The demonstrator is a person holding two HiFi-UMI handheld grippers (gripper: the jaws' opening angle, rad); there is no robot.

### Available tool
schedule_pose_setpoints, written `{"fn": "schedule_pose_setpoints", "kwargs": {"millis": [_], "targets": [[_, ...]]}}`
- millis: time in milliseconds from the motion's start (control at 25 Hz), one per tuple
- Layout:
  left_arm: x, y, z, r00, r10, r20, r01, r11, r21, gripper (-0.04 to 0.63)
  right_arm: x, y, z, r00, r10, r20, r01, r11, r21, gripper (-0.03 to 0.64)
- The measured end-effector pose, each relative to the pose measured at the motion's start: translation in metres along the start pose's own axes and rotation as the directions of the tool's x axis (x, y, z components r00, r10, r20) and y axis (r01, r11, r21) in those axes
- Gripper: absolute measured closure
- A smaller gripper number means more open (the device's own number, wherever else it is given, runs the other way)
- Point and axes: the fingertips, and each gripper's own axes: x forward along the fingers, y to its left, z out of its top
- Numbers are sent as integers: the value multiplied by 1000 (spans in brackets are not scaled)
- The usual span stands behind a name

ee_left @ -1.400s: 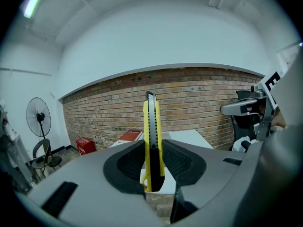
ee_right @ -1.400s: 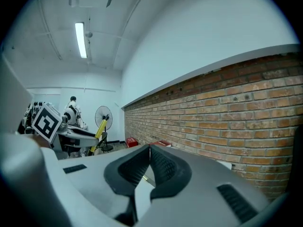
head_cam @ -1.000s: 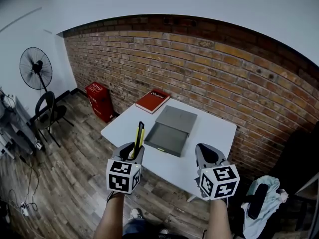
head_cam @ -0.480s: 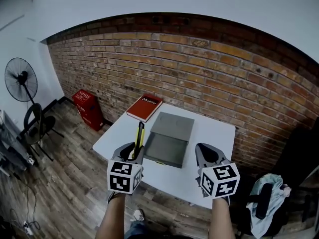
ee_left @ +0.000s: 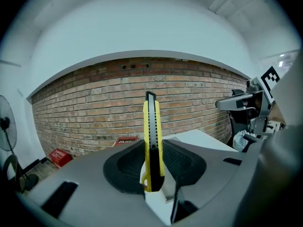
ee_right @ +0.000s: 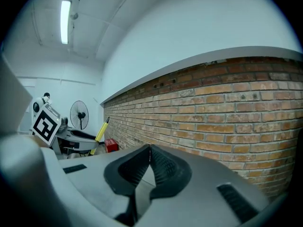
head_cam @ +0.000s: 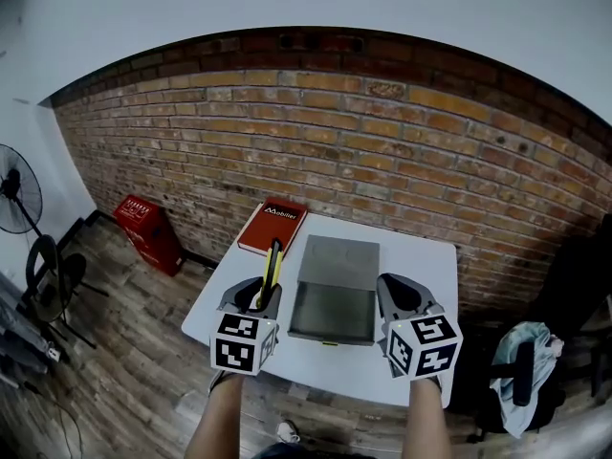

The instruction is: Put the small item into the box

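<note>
We hold L tongs clenched on yellow utility knife, projecting past tips. R tongs clenched, empty. Open grey box sits on white worktop.

Evenly lit indoors, cool and fairly bright, a little flat. One visible source: ceiling tube lamp, upper left of the right gripper view, blown out to white. No hard shadows; floor dimmer than the brick wall. Mild glare off the white table. Strong fisheye bend in all three views, wall line bowed, black corners in both gripper views. Sharp on the yellow knife; bottom edge of both gripper views soft, possibly out of focus.
</note>
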Motion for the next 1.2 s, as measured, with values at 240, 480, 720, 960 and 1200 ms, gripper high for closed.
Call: {"fn": "schedule_pose_setpoints", "kwargs": {"millis": [240, 480, 720, 960, 1200], "targets": [[21, 34, 7, 997, -81, 5, 81, 996, 27, 465, 27, 18, 11, 997, -72, -5, 72, 997, 5, 597], [38, 44, 4, 988, -157, 6, 156, 987, 32, 465, 30, 22, 10, 989, -149, -15, 149, 989, 10, 597], [54, 27, 9, 975, -222, 11, 221, 974, 55, 465, 22, 9, 7, 978, -210, -19, 210, 977, 22, 597], [68, 11, 13, 972, -235, 6, 234, 970, 66, 465, 16, -15, 6, 973, -231, -9, 231, 972, 30, 597], [81, 1, 20, 977, -215, 9, 213, 973, 84, 465, 20, -38, 6, 976, -216, 6, 216, 976, 40, 597]]}}
